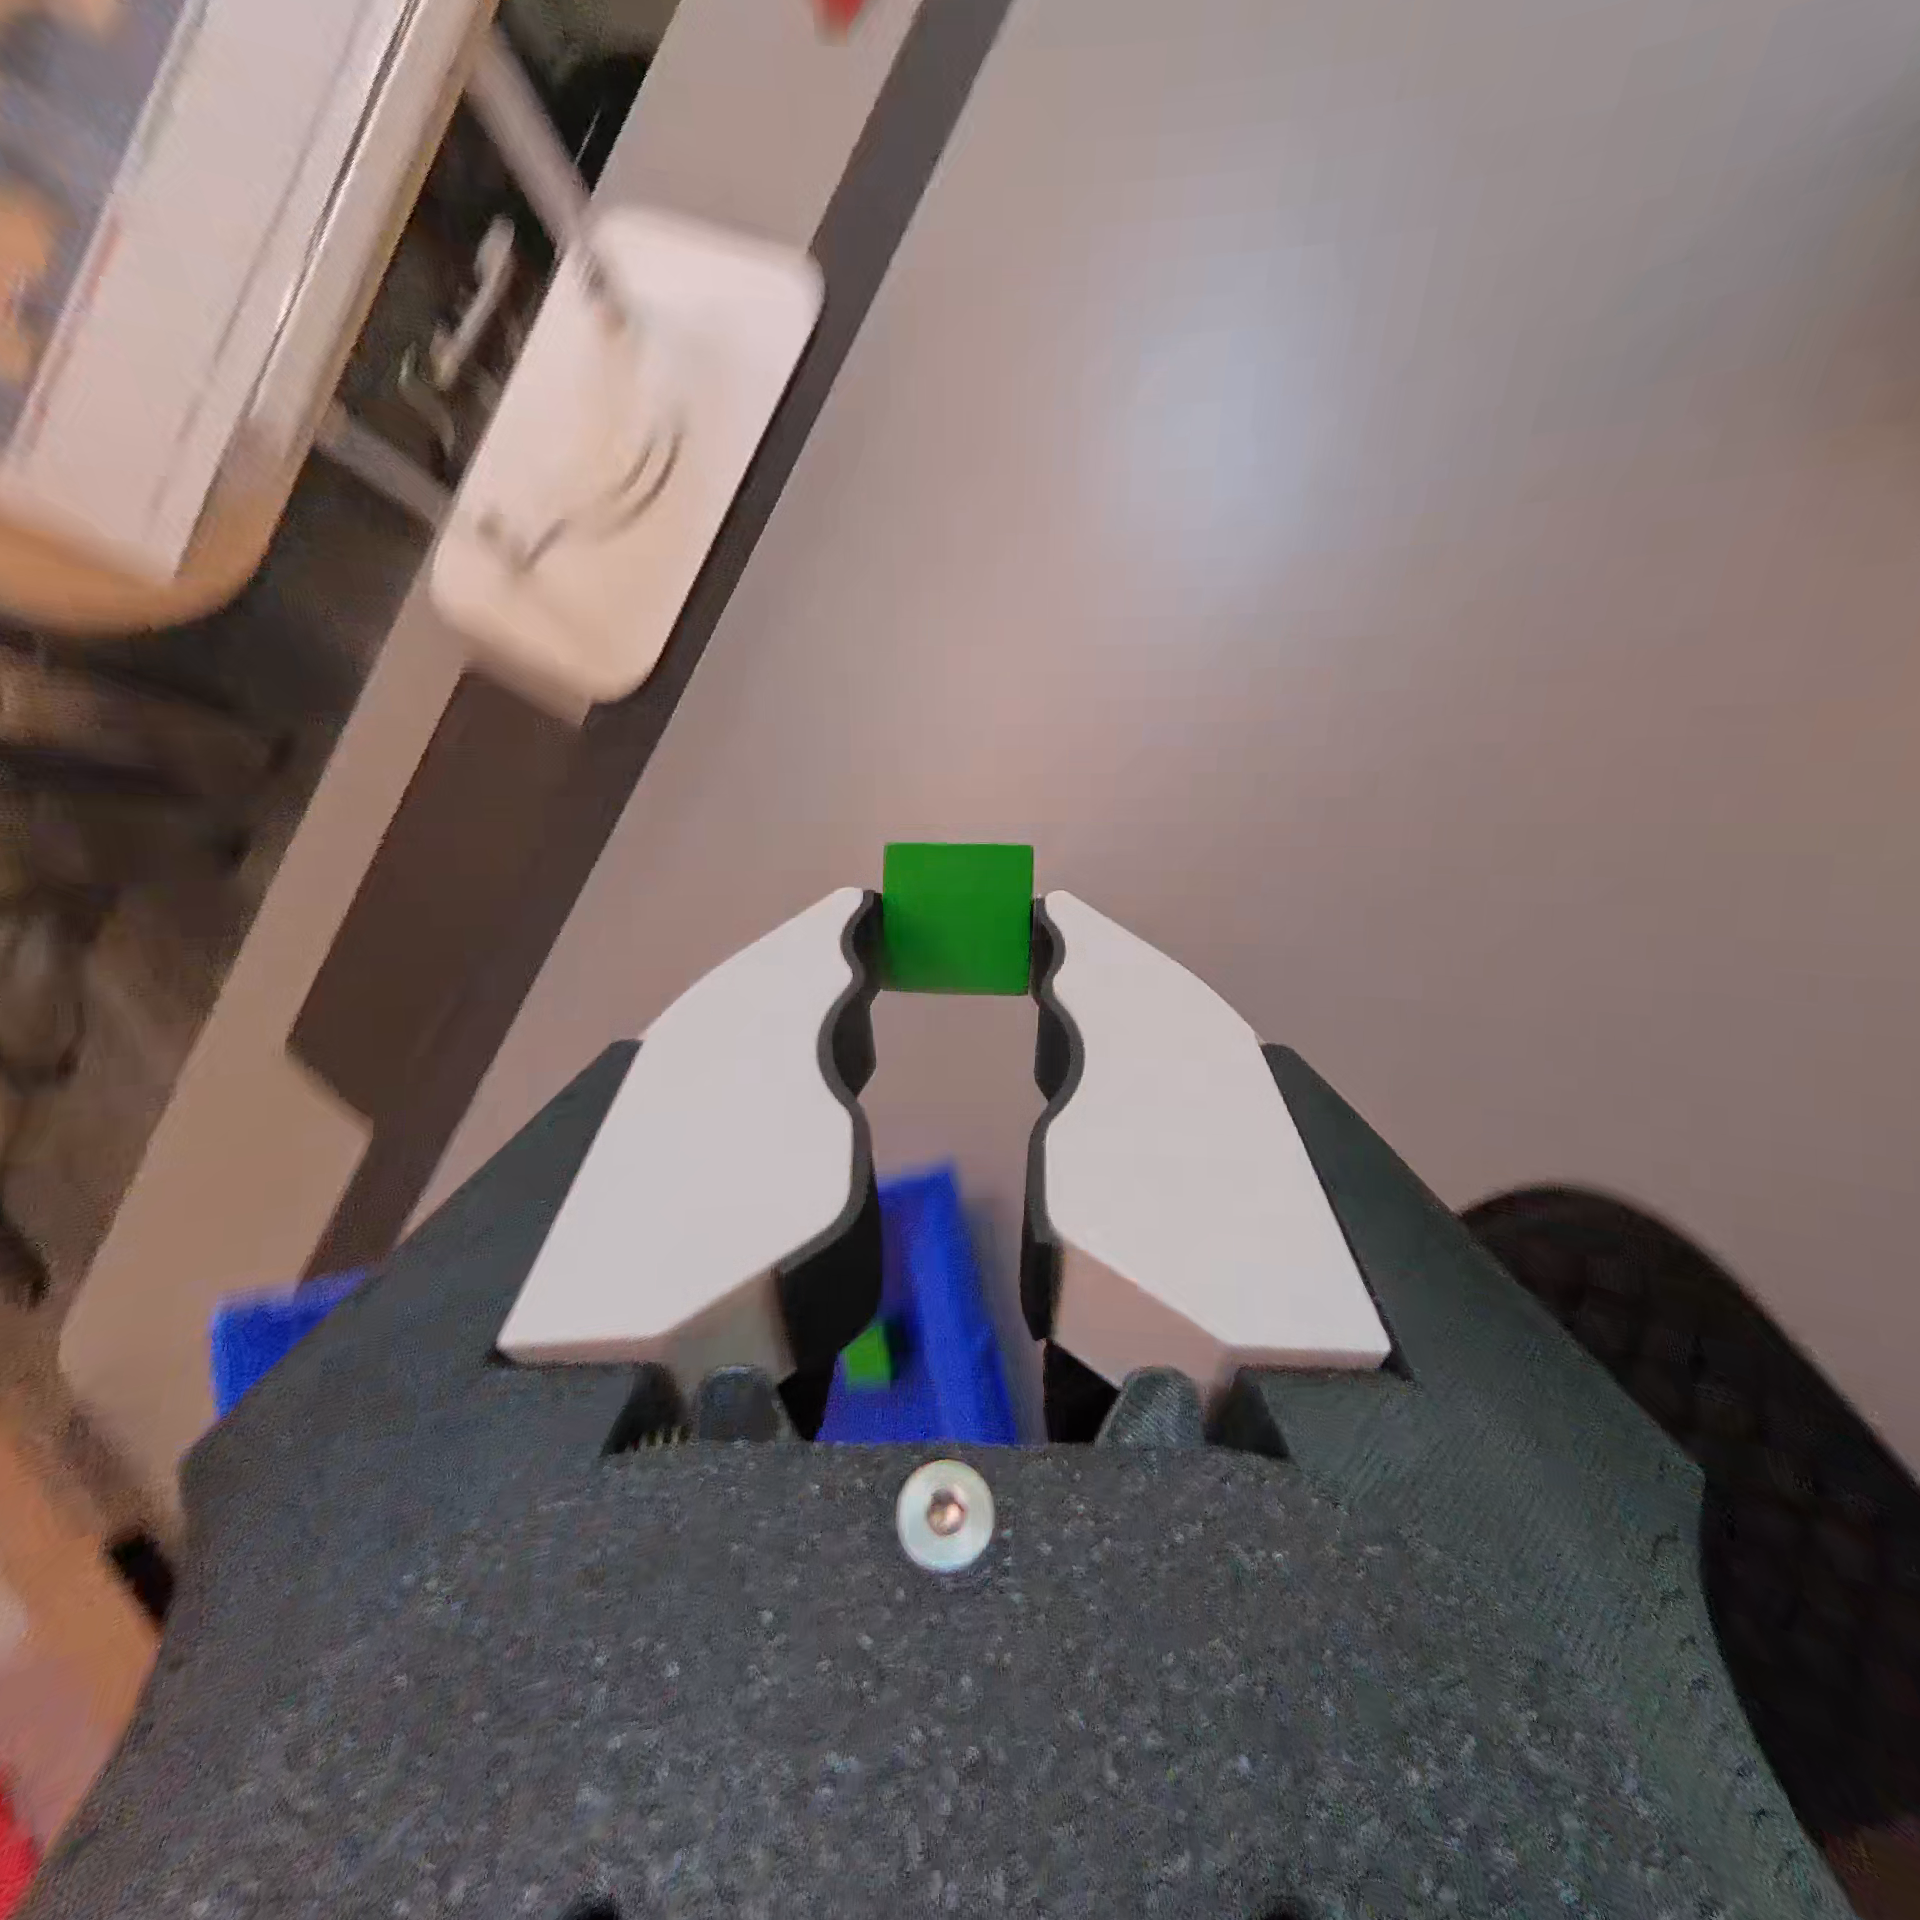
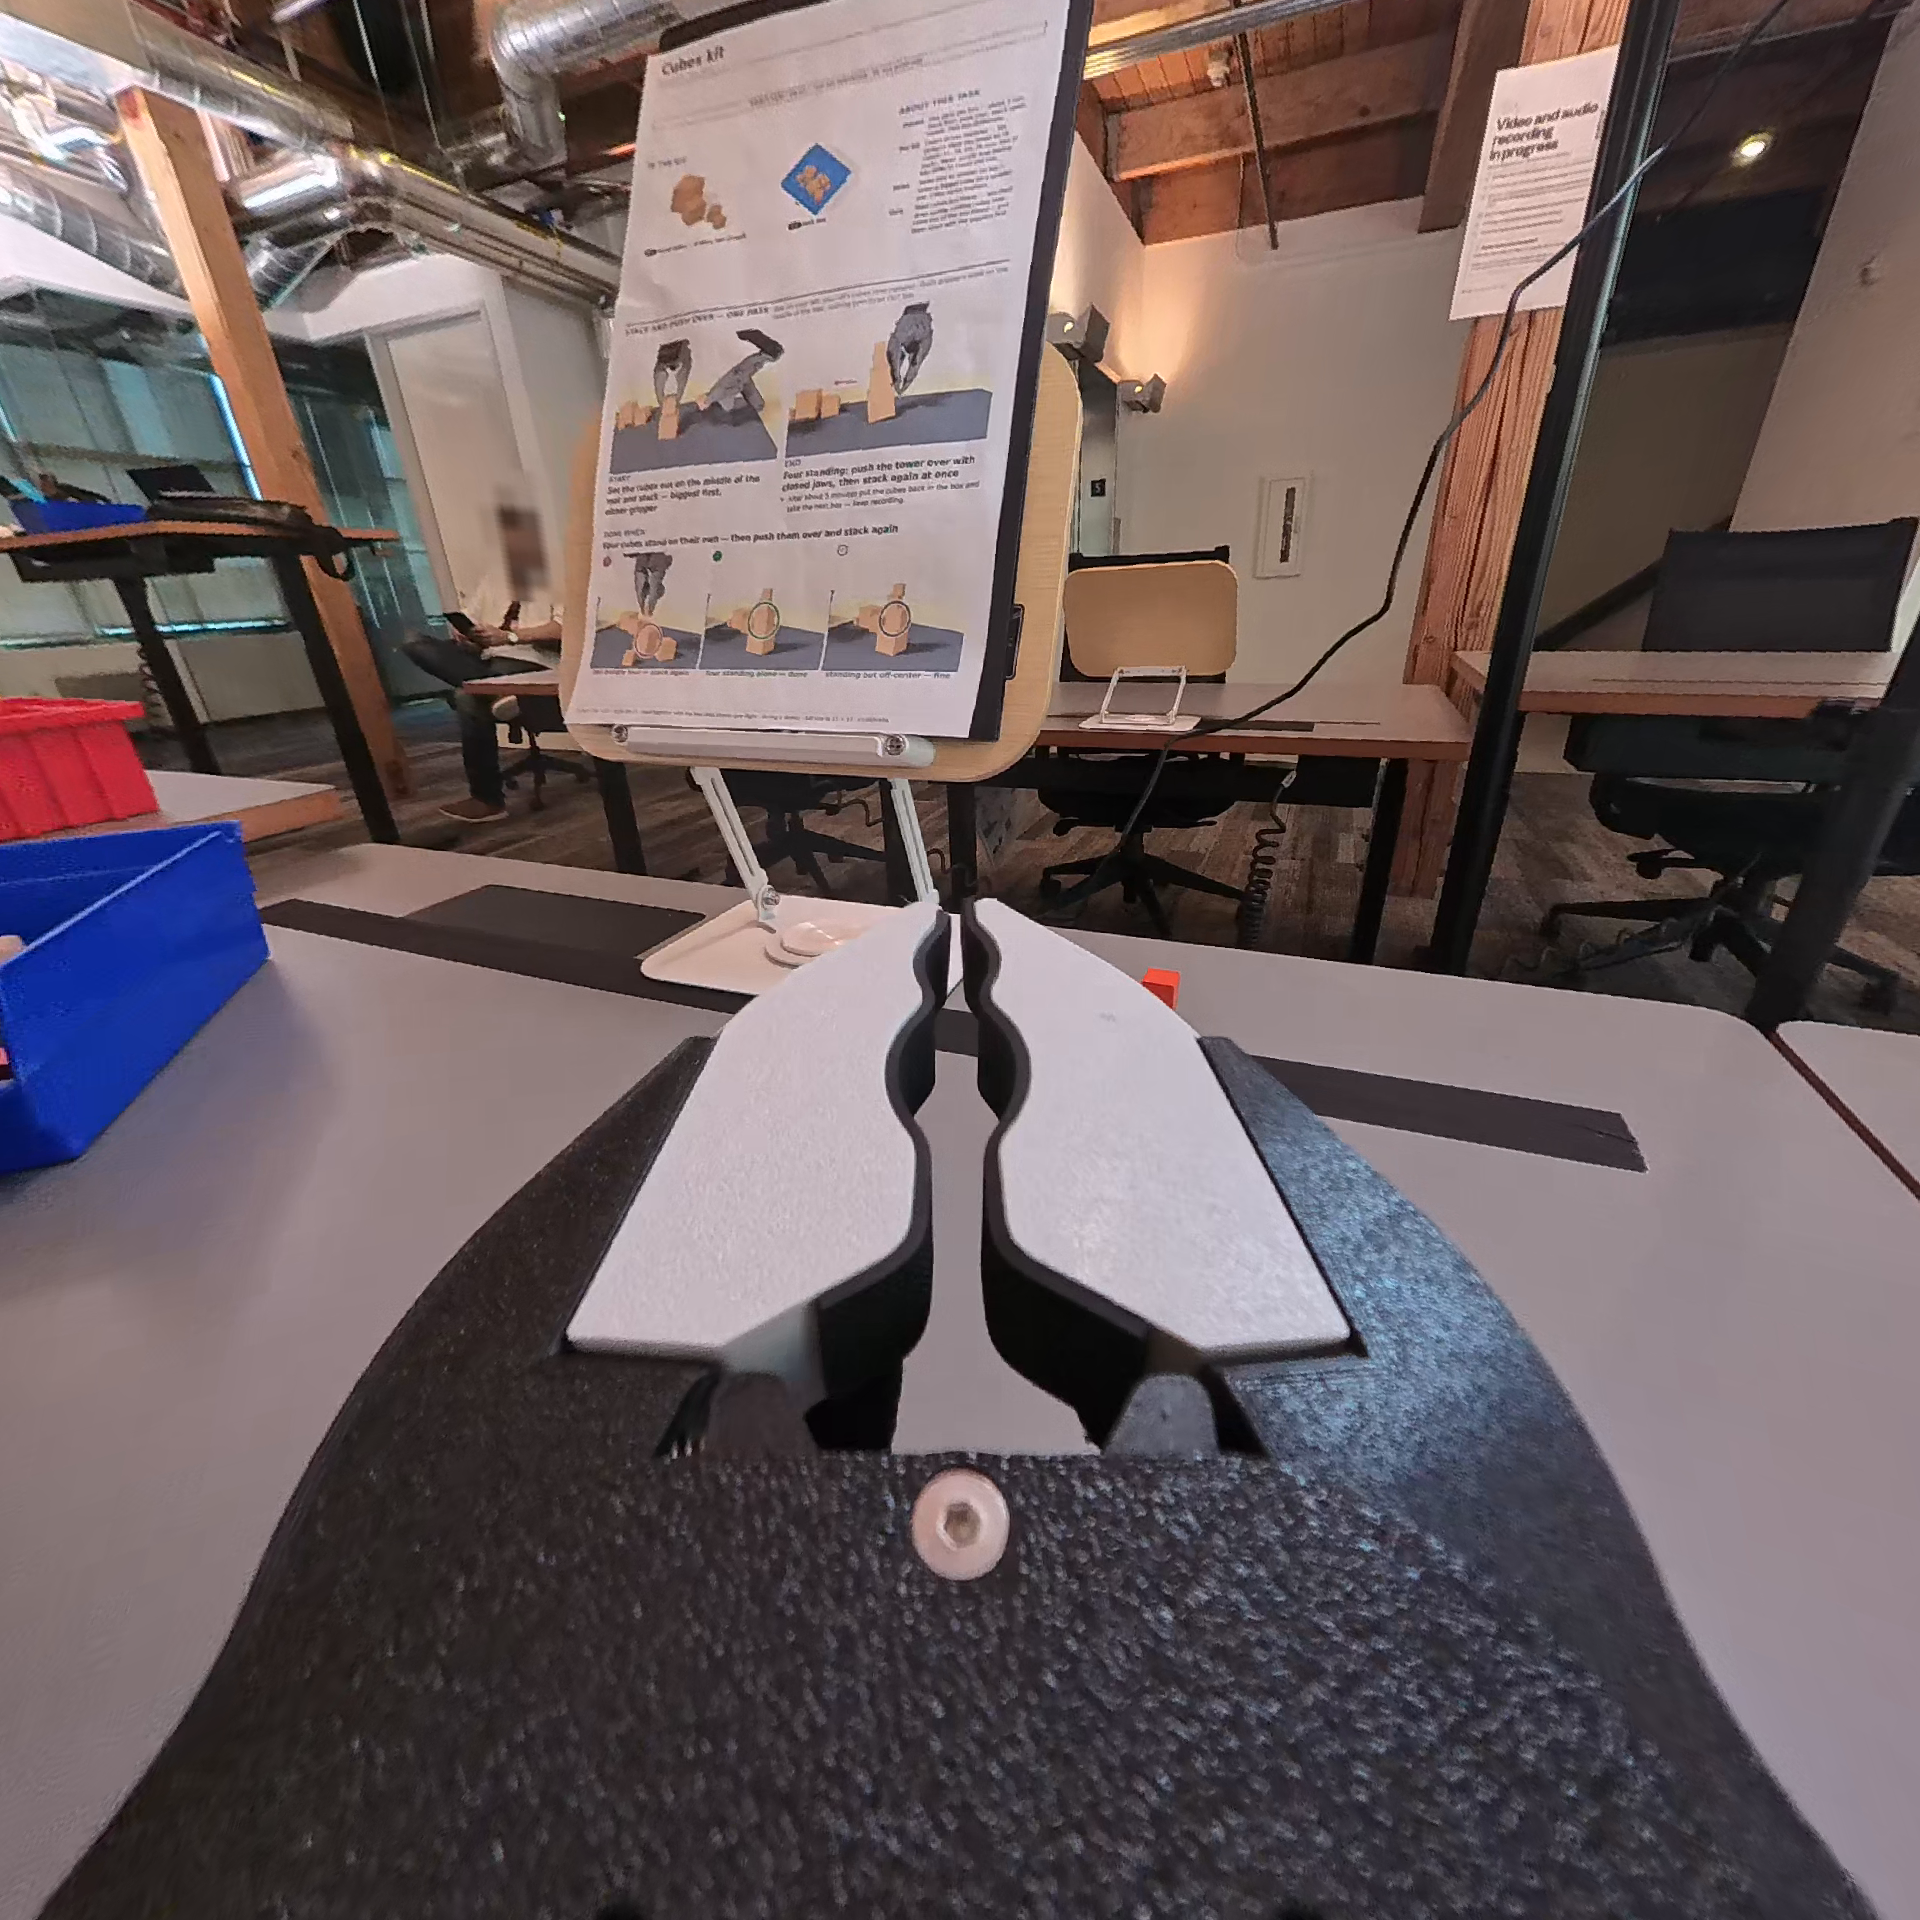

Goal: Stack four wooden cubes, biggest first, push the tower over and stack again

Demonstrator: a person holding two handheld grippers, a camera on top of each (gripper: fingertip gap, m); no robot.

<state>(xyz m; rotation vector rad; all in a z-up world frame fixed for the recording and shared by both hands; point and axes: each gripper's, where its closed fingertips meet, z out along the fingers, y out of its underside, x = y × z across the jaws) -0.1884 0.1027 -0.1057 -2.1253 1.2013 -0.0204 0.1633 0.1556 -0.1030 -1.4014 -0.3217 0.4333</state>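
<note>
Green cube (image 1: 957,920) at the picture's centre in the left wrist view, pinched at the tips of the left gripper (image 1: 956,935), both pads pressed to its sides, above a grey table (image 1: 1351,520). At 6 o'clock below the fingers, showed a blue bin (image 1: 935,1340) with another green piece (image 1: 868,1356) inside. At 10 o'clock, blurred, a white stand base (image 1: 623,457).

Right wrist view: right gripper (image 2: 956,925) closed with only a slit between the pads, gripping nothing, low over the table. Blue bin (image 2: 114,987) at 9 o'clock, red bin (image 2: 62,769) behind it. Small orange cube (image 2: 1164,982) at 2 o'clock of the fingertips. Sheet stand (image 2: 831,395) at 12 o'clock.
</note>
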